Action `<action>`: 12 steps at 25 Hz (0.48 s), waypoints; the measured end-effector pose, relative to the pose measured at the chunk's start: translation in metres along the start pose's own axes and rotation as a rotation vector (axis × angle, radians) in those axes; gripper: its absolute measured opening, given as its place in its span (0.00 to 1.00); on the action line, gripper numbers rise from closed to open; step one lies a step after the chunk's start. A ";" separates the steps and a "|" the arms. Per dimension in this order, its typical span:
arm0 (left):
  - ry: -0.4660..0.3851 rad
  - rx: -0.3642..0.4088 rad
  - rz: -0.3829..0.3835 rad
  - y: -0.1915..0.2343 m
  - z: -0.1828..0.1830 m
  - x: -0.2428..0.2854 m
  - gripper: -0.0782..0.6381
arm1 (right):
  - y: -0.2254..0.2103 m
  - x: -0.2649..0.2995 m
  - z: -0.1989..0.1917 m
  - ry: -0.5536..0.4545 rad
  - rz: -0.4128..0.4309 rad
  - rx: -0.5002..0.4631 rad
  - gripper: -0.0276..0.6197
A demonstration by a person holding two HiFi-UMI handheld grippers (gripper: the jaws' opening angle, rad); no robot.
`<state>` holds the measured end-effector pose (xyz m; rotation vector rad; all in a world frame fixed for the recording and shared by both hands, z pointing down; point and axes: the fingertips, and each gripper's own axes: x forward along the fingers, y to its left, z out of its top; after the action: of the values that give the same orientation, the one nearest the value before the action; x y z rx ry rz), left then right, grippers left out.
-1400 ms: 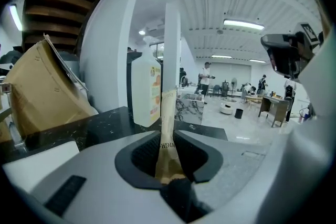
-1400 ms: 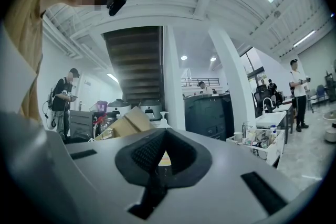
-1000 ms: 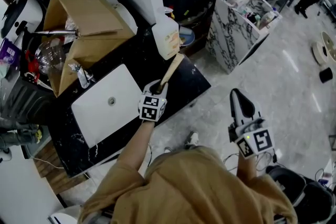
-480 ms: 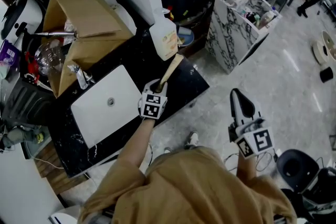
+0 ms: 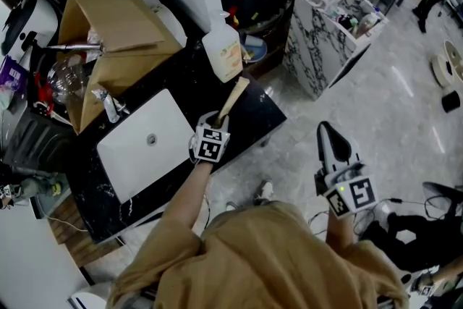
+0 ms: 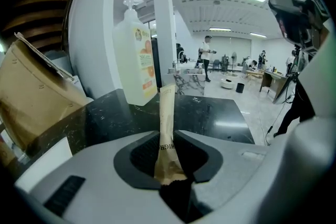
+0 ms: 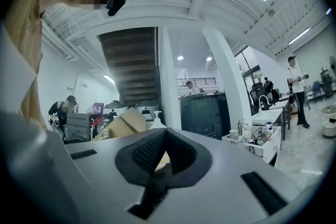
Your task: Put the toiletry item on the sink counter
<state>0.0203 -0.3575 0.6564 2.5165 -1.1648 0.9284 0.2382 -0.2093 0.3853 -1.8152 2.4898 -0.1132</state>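
The toiletry item (image 5: 234,96) is a slim tan tube. My left gripper (image 5: 216,121) is shut on its lower end and holds it tilted forward just above the black sink counter (image 5: 262,117). In the left gripper view the tube (image 6: 167,113) sticks out from between the jaws of that gripper (image 6: 169,140) toward a white pump bottle (image 6: 135,60). My right gripper (image 5: 330,135) hangs over the floor to the right of the counter, level, its jaws together with nothing in them (image 7: 161,140).
A white sink basin (image 5: 141,145) is set in the counter, left of my left gripper. The pump bottle (image 5: 222,48) stands at the counter's far edge. An open cardboard box (image 5: 116,32) sits behind the sink. A marble-patterned cart (image 5: 325,47) stands on the floor at the right.
My left gripper has sunk slightly toward the counter with the tube still in it. The right gripper has stayed where it was.
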 end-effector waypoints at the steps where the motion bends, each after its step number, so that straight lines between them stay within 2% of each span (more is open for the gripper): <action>1: 0.003 0.004 0.003 0.000 0.000 0.001 0.21 | -0.001 0.000 0.000 0.000 0.000 0.000 0.05; 7: 0.014 0.016 0.020 0.000 -0.002 0.001 0.22 | -0.005 -0.006 0.002 -0.005 0.002 0.000 0.05; 12: 0.045 -0.008 0.006 0.000 -0.005 0.005 0.22 | -0.011 -0.015 0.000 -0.002 -0.008 0.004 0.05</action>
<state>0.0210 -0.3585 0.6633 2.4743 -1.1605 0.9749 0.2527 -0.1986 0.3867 -1.8228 2.4795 -0.1168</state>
